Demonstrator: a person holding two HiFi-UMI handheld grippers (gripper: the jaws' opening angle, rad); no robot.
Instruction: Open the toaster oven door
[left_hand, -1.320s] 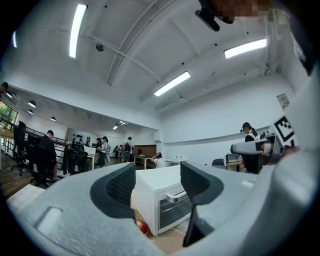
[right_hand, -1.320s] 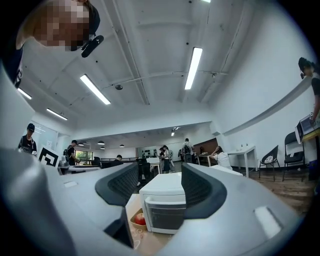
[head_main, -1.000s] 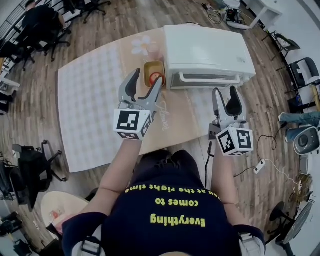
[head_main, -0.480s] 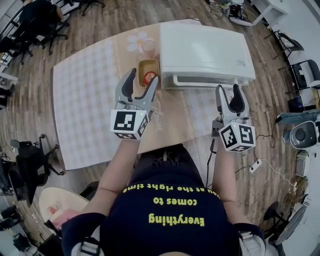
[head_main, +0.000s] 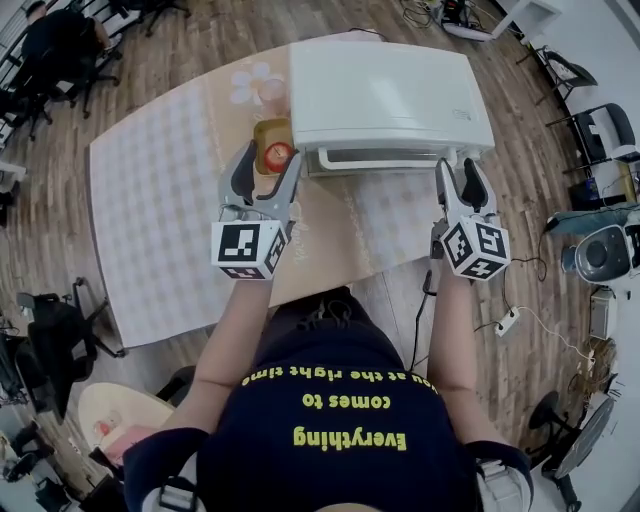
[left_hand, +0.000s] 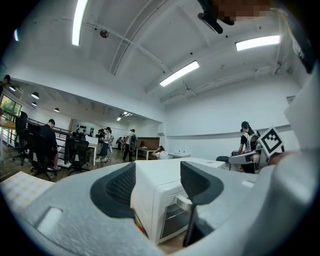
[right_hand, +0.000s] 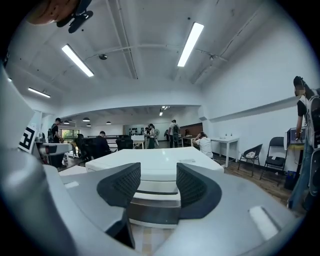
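Now the right gripper has moved up to the right end of the handle of the toaster oven, standing shut on the table, jaws just narrowing yet wide and empty, left gripper open too, so gripping likely comes next.

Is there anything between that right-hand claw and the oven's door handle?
Nothing: only bare table lies between the right gripper and the handle, clearest in the right gripper view.
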